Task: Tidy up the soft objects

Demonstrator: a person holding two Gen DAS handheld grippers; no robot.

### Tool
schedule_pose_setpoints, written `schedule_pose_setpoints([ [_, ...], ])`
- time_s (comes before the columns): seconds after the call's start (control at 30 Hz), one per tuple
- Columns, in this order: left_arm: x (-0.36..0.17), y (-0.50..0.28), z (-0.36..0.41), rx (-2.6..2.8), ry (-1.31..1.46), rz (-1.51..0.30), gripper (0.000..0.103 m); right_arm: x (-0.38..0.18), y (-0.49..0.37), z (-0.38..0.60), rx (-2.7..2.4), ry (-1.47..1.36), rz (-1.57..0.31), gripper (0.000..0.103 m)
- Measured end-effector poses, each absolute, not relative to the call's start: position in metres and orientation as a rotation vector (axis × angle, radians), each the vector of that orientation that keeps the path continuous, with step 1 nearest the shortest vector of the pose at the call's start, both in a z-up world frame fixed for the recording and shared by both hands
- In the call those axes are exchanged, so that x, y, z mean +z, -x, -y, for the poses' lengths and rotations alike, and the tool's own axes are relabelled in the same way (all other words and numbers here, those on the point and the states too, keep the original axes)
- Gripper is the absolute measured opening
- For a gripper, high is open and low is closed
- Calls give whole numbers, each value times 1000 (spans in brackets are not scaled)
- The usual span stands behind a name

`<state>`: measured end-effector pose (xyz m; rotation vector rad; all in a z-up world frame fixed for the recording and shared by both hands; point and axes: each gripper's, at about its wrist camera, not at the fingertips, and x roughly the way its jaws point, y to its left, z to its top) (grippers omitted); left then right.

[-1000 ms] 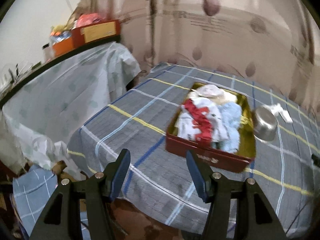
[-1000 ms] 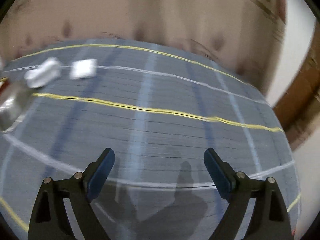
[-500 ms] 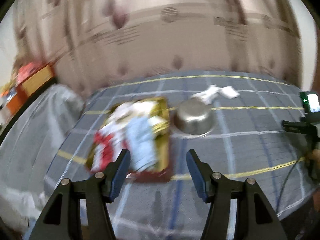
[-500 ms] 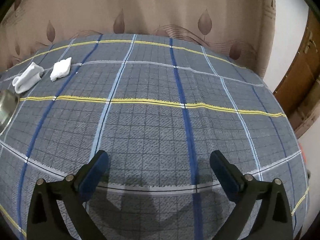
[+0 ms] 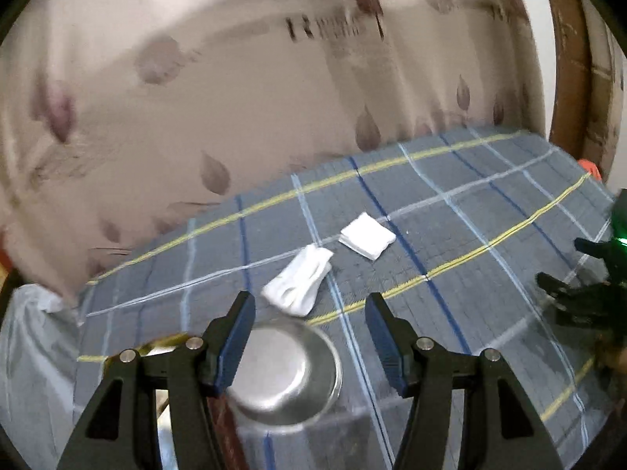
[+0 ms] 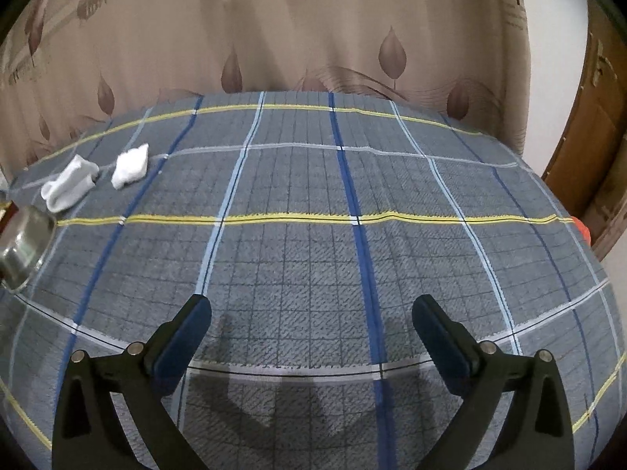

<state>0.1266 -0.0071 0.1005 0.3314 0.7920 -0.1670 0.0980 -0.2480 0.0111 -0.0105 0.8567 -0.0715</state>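
Two white socks lie on the grey plaid tablecloth [image 6: 313, 266]: a loose sock [image 5: 298, 286] and a folded sock [image 5: 366, 235] beyond it. They also show at the far left of the right wrist view, the loose sock [image 6: 68, 183] and the folded sock [image 6: 130, 165]. My left gripper [image 5: 309, 329] is open and empty, held above a steel bowl [image 5: 288, 368], short of the loose sock. My right gripper [image 6: 311, 329] is open and empty over bare cloth, far right of the socks.
The steel bowl also shows at the left edge of the right wrist view [image 6: 21, 246]. A corner of the red and gold tin [image 5: 164, 342] peeks out behind my left fingers. A leaf-print curtain [image 6: 313, 39] hangs behind the table. A wooden door frame [image 6: 599, 149] stands at right.
My left gripper has swung right, from the tin of clothes past the bowl toward the two socks. My right gripper has steadied and moved slightly nearer the table.
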Motion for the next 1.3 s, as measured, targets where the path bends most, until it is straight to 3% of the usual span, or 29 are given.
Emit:
schedule_pose_setpoints([
  [0.27,49,-193,10,-228,-378,-981,60,16,-94,254,-50,-35,-818,102],
  [0.67,6,-245,6,-167,-491,-1106,60,20,-90,259,-31,-72,-781,102],
  [0.73,5,-245,1,-157,-457,-1090,19,21,-91,261,-39,-84,-773,102],
  [1.03,45,-220,-1,-199,-196,-1019,17,22,-93,266,-54,-113,-764,102],
  [1.3,85,-112,23,-272,2,-942,20,21,-94,268,-60,-111,-762,102],
])
